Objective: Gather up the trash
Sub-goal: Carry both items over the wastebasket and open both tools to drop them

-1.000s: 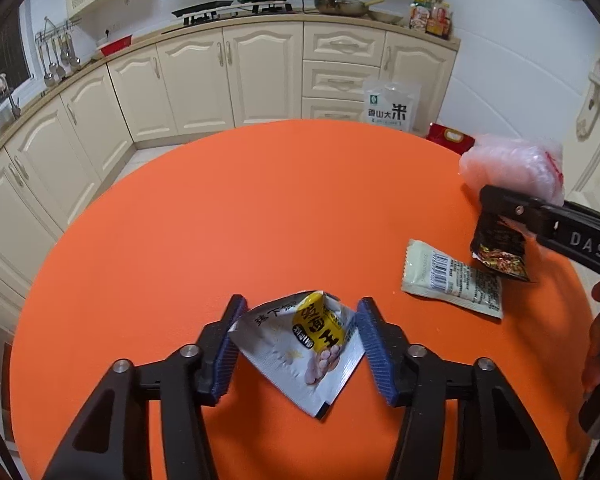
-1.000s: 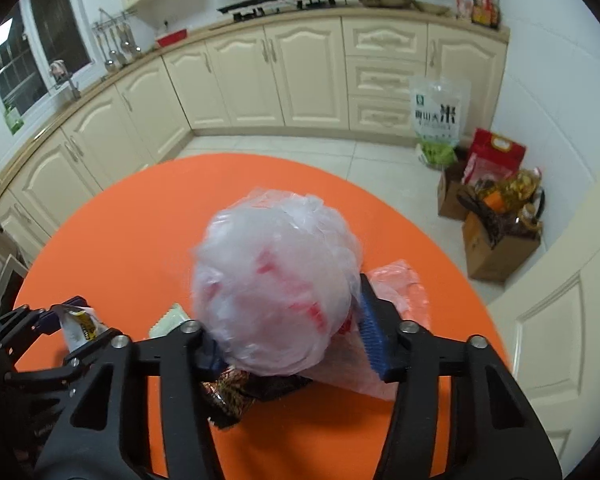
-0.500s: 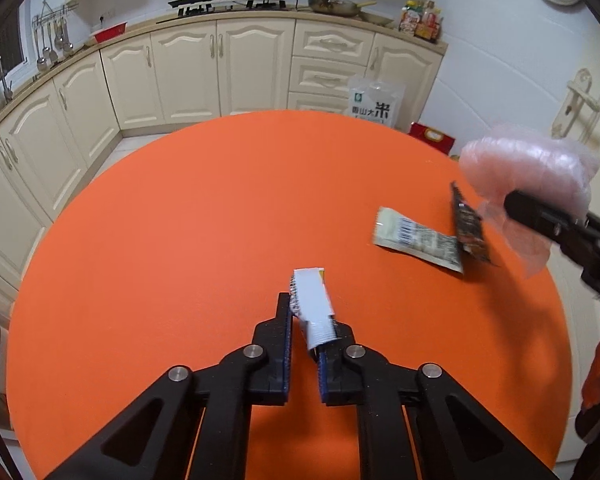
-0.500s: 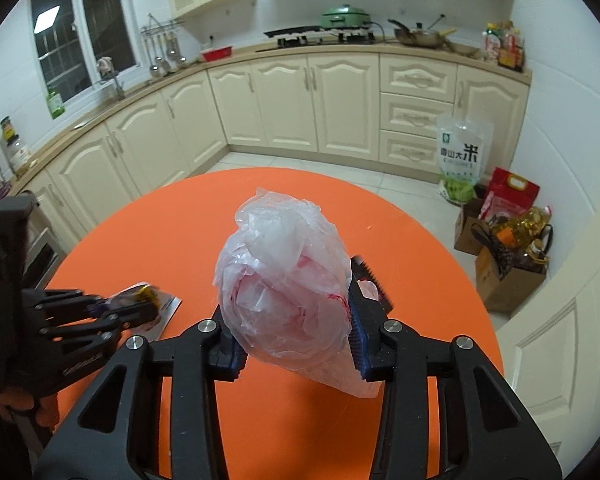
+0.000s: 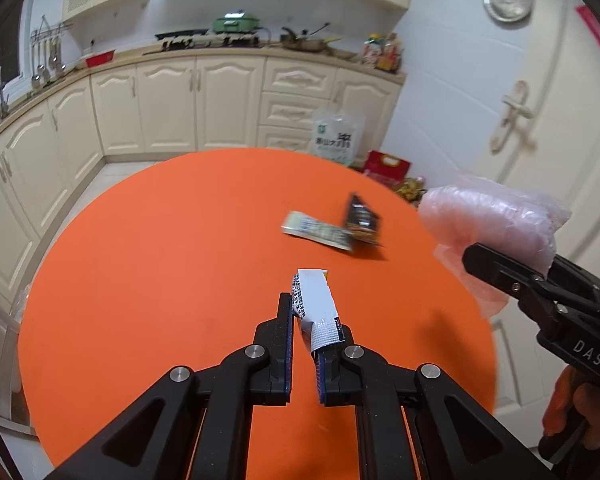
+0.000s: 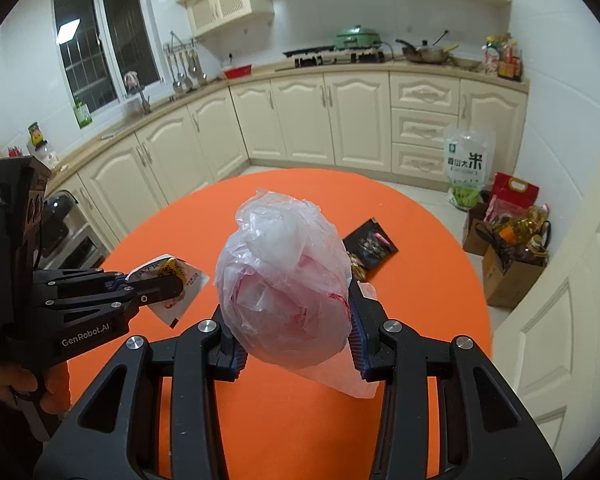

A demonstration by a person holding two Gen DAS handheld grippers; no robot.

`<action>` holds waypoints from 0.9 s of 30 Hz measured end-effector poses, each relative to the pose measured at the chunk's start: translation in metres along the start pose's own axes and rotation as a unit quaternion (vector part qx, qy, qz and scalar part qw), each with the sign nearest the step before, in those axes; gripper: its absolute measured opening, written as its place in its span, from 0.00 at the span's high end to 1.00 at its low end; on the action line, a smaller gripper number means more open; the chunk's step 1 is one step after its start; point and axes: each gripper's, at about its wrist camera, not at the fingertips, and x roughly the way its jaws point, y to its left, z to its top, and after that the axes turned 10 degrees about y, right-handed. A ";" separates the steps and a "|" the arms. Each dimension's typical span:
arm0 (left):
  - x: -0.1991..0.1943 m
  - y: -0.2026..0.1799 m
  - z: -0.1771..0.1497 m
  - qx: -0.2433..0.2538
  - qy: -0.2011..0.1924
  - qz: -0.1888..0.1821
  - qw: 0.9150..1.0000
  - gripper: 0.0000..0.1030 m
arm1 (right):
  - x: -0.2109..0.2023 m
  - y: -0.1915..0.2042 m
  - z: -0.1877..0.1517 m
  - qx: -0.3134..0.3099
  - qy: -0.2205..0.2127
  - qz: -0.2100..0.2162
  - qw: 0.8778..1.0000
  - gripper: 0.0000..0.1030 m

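While both hands are loaded, keep them apart so nothing snags. The left gripper (image 5: pixel 305 322) is pinched tight on the silver snack wrapper (image 5: pixel 315 312), lifted off the round orange table (image 5: pixel 160 280). The right gripper (image 6: pixel 294 326) squeezes the crumpled plastic bag (image 6: pixel 284 292). A green wrapper (image 5: pixel 316 235) and a black packet (image 5: pixel 362 220) wait by the table's far right edge, so grab those next.

Plastic, foil and matt surfaces

A crinkled, translucent pink-white plastic bag (image 6: pixel 284 292) and a glossy silver foil snack wrapper (image 5: pixel 315 312) are seen above a smooth, matt round orange tabletop (image 5: pixel 160 280); matt black plastic gripper fingers (image 5: pixel 278 344) are visible.
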 end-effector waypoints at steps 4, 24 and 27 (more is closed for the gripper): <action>-0.024 -0.026 -0.030 0.020 -0.011 -0.015 1.000 0.95 | -0.034 -0.008 -0.026 0.013 -0.015 -0.002 1.000 0.63; 0.017 -0.237 -0.116 0.195 0.074 -0.088 0.974 0.95 | -0.139 -0.156 -0.204 0.153 -0.027 -0.135 0.978 0.63; 0.043 -0.261 -0.117 0.213 0.100 -0.086 0.968 0.95 | -0.130 -0.174 -0.220 0.176 -0.012 -0.134 0.975 0.63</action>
